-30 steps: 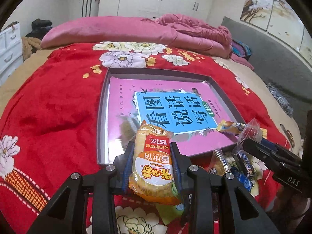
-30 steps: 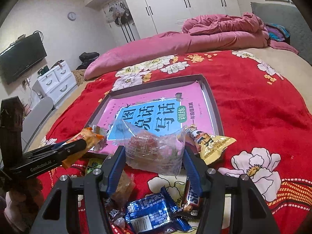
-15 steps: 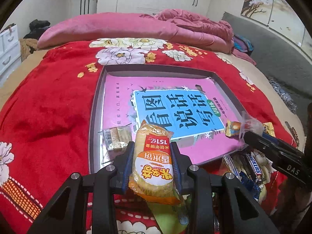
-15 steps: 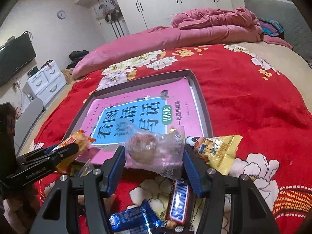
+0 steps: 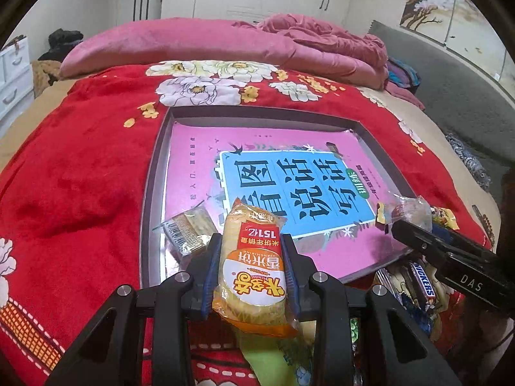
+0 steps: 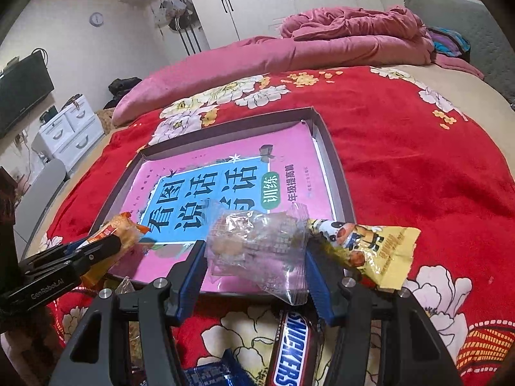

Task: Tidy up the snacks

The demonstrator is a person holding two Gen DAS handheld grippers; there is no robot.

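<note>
My left gripper (image 5: pixel 252 267) is shut on a yellow rice-cracker packet (image 5: pixel 252 263), held over the near edge of the grey tray (image 5: pixel 154 173). It shows in the right wrist view (image 6: pixel 109 244) at the left. My right gripper (image 6: pixel 254 251) is shut on a clear-wrapped pastry (image 6: pixel 257 241), above the tray's near right edge; it shows in the left wrist view (image 5: pixel 408 222). A clear-wrapped biscuit packet (image 5: pixel 190 228) lies in the tray's near left corner. A pink and blue book cover (image 6: pixel 225 186) lines the tray.
Loose snacks lie on the red floral blanket (image 5: pixel 80 167) near the tray: a Snickers bar (image 6: pixel 289 353), a yellow cartoon packet (image 6: pixel 370 247), a blue packet (image 6: pixel 212 374), a green packet (image 5: pixel 273 360). Pink bedding (image 5: pixel 225 41) lies behind.
Both grippers have moved forward toward the tray with their packets. The biscuit packet in the tray's near left corner has come into view.
</note>
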